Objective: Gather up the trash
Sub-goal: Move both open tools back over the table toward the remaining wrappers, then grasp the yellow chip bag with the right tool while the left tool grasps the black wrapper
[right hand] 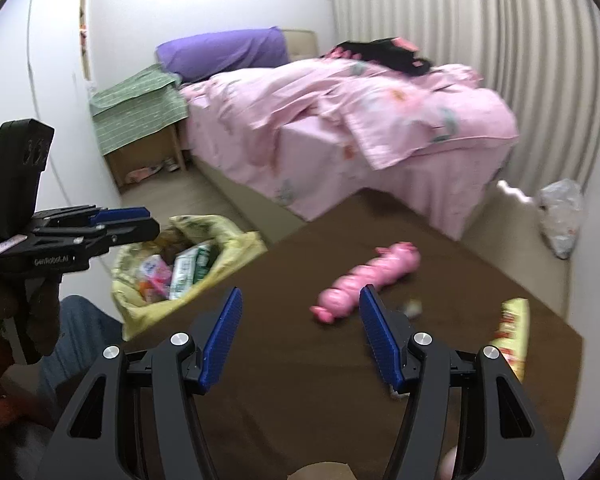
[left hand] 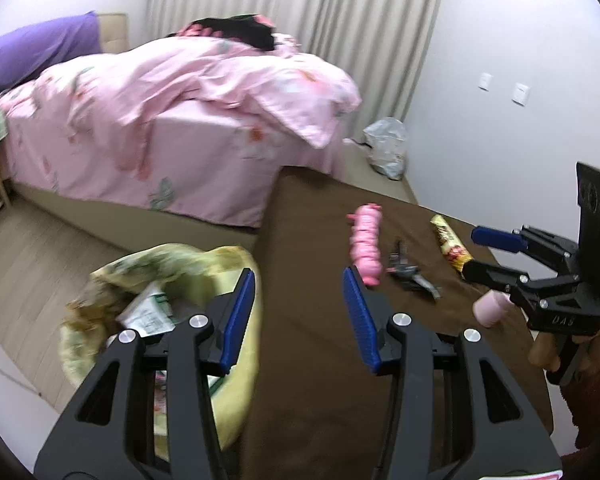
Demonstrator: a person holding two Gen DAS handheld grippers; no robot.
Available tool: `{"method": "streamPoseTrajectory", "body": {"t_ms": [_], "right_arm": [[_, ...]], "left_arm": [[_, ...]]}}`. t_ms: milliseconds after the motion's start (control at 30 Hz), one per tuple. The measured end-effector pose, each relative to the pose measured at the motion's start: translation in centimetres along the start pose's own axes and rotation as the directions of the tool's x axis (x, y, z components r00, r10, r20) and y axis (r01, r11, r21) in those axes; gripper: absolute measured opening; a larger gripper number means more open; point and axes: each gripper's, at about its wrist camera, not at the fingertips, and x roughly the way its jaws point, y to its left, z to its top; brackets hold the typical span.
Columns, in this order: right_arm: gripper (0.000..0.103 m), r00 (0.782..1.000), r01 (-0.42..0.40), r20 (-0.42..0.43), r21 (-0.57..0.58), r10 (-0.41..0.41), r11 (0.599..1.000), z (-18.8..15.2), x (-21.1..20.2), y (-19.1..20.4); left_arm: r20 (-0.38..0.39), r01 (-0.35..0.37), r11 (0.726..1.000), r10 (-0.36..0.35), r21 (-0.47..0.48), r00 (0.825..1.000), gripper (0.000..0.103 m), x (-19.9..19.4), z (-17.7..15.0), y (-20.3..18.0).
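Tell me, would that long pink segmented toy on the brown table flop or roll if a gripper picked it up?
The pink toy looks built of bulging links, so it would probably sag at both ends if pinched midway. Its rounded body might roll when nudged sideways. It seems light plastic, though blur hides detail.

Matt brown cloth table cover (right hand: 340, 380), thin yellow plastic bag (right hand: 236, 246), glossy wrapper (right hand: 514, 328)

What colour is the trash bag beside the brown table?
Pale yellow plastic trash bag, seen best in the right wrist view.
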Motion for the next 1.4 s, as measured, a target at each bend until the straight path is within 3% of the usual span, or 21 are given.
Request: {"method": "streamPoseTrajectory", "body": {"t_ms": [133,433,667,833,933,1000,1133,1233,1400], "right_arm": [[0.058,0.996,0.079,0.030,0.007,-0.080,0.997,-1.2,-3.2,-3.0],[0.058,0.973,0.229,0.007,0.091,-0.231,0.969,-4.6,-6.7,-10.3],[0.058,0.948,0.317,-0.040,0.142,-0.314,0.938,-7.4,-6.5,-15.5],[0.058,0.929,0.370,-0.075,0.170,-0.362,0.914,-8.5,-5.5,-18.6],[0.058,0.922,0.388,-0.103,0.191,-0.374,0.902,-9.0,-4.4,-20.4],[0.058,0.922,0.386,-0.112,0.195,-0.370,0.902,-9.2,-4.0,-20.9],[0.058,0.958,0.280,-0.125,0.217,-0.258,0.935,-9.6,-2.3,-22.0],[0.058,0.975,0.199,-0.140,0.230,-0.170,0.953,-9.3,-0.6,-22.1],[0.058,0.977,0.130,-0.193,0.212,-0.089,0.969,-8.1,3.2,-22.2]], "left_arm": [[0.017,0.034,0.997,-0.036,0.068,0.999,0.044,1.1,0.2,-4.6],[0.006,0.094,0.981,-0.096,0.169,0.995,0.044,4.2,-0.1,-12.4],[-0.046,0.158,0.968,-0.152,0.193,0.987,0.044,7.5,-0.7,-14.6],[-0.144,0.205,0.962,-0.180,0.183,0.973,0.044,11.6,-1.7,-14.9],[-0.177,0.183,0.971,-0.155,0.155,0.972,0.044,13.9,-2.0,-14.8],[-0.200,0.174,0.977,-0.148,0.121,0.968,0.044,15.4,-2.1,-14.5],[-0.218,0.101,0.991,-0.081,0.082,0.973,0.044,17.5,-2.0,-13.8],[-0.215,0.099,0.995,-0.092,0.023,0.972,0.044,18.0,-1.7,-13.0],[-0.204,0.087,0.996,-0.082,0.020,0.976,0.044,17.7,-1.5,-12.7]]}}
